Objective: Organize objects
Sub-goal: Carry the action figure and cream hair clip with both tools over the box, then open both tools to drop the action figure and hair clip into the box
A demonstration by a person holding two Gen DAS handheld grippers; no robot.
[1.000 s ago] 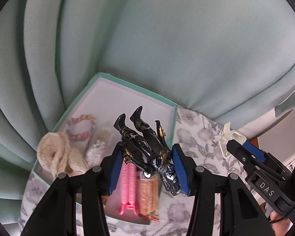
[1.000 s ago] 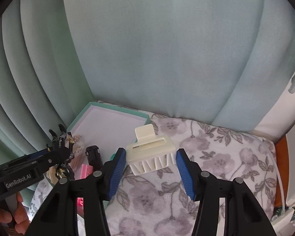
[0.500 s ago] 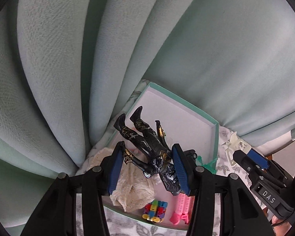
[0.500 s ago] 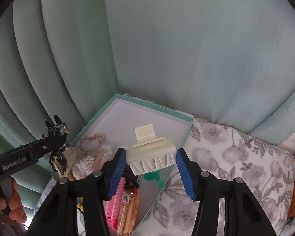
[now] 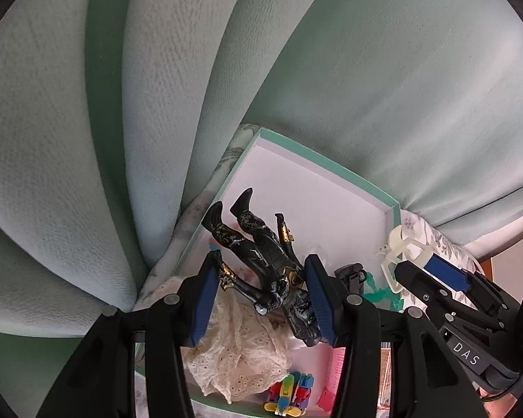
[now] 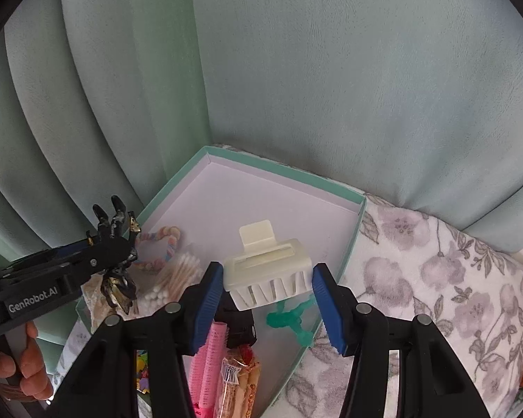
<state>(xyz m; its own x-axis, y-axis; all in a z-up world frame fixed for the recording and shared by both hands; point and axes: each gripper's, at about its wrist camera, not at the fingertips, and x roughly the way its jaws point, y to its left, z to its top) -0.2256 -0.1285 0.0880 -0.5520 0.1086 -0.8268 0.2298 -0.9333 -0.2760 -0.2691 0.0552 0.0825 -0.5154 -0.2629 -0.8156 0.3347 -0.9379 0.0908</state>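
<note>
Two markings can be read, both in white letters on the black bodies of the hand-held grippers, and both lie outside the teal-rimmed box [image 6: 355, 224].

"GenRobot.AI" stands on the side of the left gripper [image 6: 111, 244], printed along its body to the left of the box, just above the hand [image 6: 24, 372] that holds it.

"DAS" stands on the body of the right gripper [image 5: 406, 263], to the right of the box.

The snack packet [image 6: 239, 379] inside the box, at its near end, carries printing too small and blurred to read.
</note>
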